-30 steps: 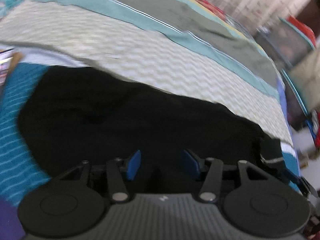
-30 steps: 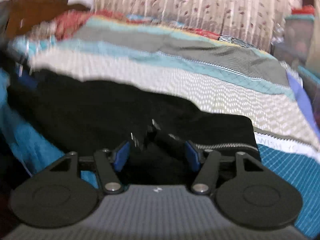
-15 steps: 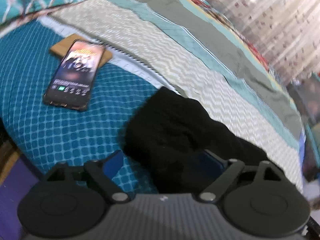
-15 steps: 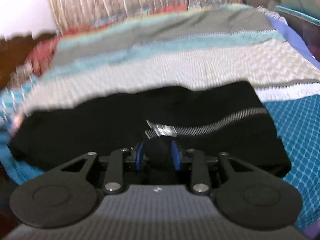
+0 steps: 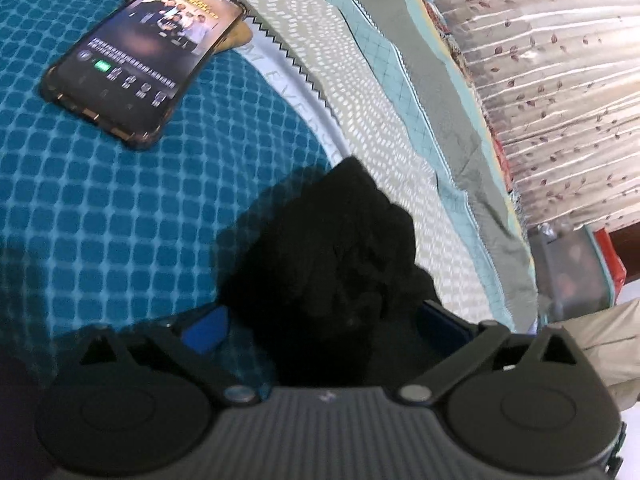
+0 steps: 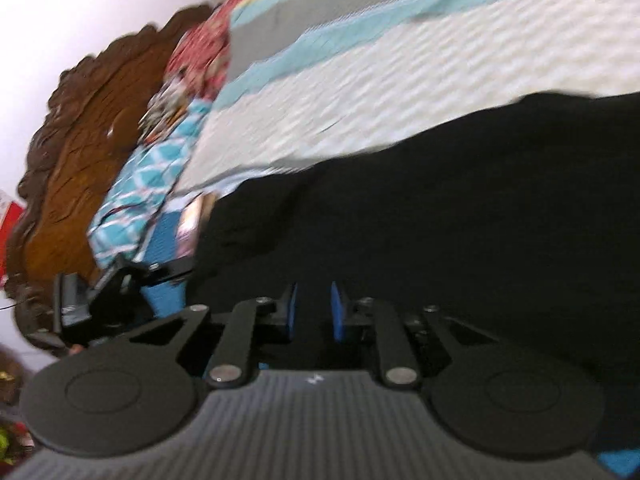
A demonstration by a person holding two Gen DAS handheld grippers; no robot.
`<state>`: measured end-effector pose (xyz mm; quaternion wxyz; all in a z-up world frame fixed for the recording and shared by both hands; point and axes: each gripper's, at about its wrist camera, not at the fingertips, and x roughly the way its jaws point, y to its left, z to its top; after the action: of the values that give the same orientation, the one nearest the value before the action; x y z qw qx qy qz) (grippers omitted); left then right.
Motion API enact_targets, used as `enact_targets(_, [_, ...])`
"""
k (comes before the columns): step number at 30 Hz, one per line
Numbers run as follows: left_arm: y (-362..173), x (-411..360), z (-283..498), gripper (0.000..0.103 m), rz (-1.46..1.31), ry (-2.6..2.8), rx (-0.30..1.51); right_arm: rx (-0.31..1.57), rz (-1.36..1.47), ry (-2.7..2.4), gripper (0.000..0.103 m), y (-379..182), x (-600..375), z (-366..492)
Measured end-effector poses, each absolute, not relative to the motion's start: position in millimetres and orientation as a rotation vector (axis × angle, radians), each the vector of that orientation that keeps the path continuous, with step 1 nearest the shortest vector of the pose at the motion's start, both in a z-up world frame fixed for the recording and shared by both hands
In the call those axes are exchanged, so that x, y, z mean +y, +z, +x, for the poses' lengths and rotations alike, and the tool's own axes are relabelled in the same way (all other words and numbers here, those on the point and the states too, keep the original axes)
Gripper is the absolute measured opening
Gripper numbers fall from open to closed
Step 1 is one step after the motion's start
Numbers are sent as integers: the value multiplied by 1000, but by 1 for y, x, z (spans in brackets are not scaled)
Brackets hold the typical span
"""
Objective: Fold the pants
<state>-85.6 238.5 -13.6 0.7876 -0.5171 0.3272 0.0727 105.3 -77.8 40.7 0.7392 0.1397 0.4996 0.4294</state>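
Observation:
The black pants [image 5: 340, 256] lie bunched on the blue checked bedspread. My left gripper [image 5: 320, 328] is wide open, its blue pads either side of the bunched cloth, which fills the gap between them. In the right wrist view the pants [image 6: 440, 208] spread wide and dark across the bed. My right gripper [image 6: 314, 312] has its blue pads close together on a fold of the black cloth. The left gripper's body [image 6: 100, 300] shows at the pants' left end.
A lit phone [image 5: 144, 52] lies on a brown wallet at the far left of the bedspread [image 5: 100, 200]. Striped quilt bands and a curtain [image 5: 560, 80] lie beyond. A carved wooden headboard [image 6: 88, 120] and pillows stand at the left.
My left gripper has swung to the pants' end and now straddles the bunched cloth. My right gripper has closed on a fold and turned toward the headboard.

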Motion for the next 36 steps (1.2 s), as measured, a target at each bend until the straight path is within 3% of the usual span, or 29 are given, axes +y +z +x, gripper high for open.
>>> enact_targets(1, [-15,240,-82,100,-1118,165,705,1116,303,959,18,41,-63,106])
enact_targets(2, [-16,241,-80,91,-1115,177,703,1132,297,968,18,41,-51,106])
enact_targets(3, [-16,240,-77,70,-1098,193,704,1150,294,969,18,39,-45,103])
enact_targets(5, [-16,238,-71,46,-1061,197,721,1199,304,952,18,31,-27,107])
enact_targets(8, [-12,233,-72,37,-1028,196,715,1334,333,872,14,-2,-7,113])
enact_targets(9, [-7,228,-73,37,-997,196,706,1351,344,844,7,-14,-5,113])
enact_targets(14, [34,185,-74,36,-768,135,637,1361,463,813,6,-16,-25,110])
enact_targets(19, [69,137,-66,36,-553,80,595,1303,534,849,16,-3,-45,105])
enact_targets(28, [86,40,-40,37,-284,-82,630,1110,858,709,17,16,-167,104])
enact_targets(32, [61,-4,-25,51,-135,-189,736,1042,973,629,18,17,-214,103])
enact_targets(34, [46,-19,-23,57,-90,-215,811,1035,1008,604,23,13,-221,102])
enact_targets(36, [48,-26,-31,69,-32,-215,794,1032,1018,588,28,11,-221,100])
